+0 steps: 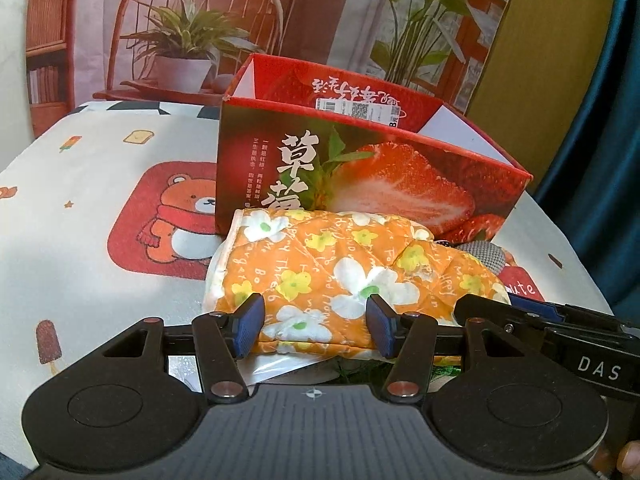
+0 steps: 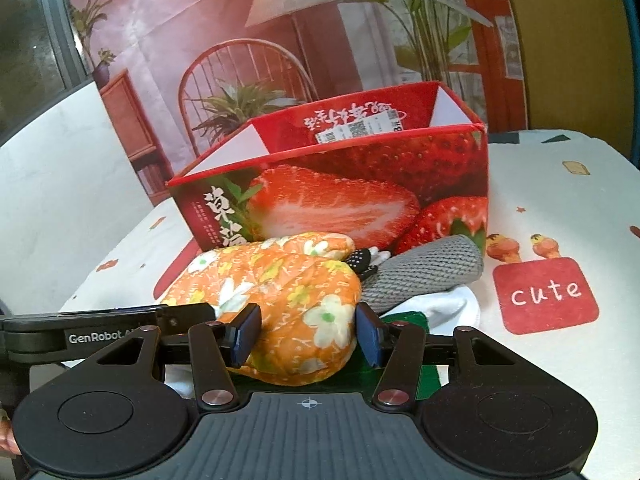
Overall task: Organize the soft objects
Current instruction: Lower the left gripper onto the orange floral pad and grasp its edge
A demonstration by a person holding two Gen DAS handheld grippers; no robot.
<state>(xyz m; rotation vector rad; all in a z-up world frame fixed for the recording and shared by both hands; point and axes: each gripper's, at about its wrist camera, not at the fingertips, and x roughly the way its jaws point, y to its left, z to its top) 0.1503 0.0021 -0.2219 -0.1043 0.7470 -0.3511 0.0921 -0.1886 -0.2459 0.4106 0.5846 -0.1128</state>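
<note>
An orange oven mitt with white and yellow flowers (image 1: 340, 272) lies on the table in front of an open red strawberry box (image 1: 372, 172). My left gripper (image 1: 316, 324) is open, with its blue pads on either side of the mitt's cuff end. My right gripper (image 2: 306, 334) is open, with its pads on either side of the mitt's (image 2: 280, 292) rounded end. A grey knitted item (image 2: 428, 272), a black dotted item (image 2: 362, 260) and white cloth (image 2: 448, 308) lie beside the mitt. The box (image 2: 340, 200) looks empty where I can see inside.
The tablecloth (image 1: 100, 240) has bear and "cute" prints (image 2: 546, 294). A printed backdrop with chair and plants hangs behind the box. The right gripper's body shows in the left wrist view (image 1: 560, 332). Green fabric (image 2: 424, 372) lies under the pile.
</note>
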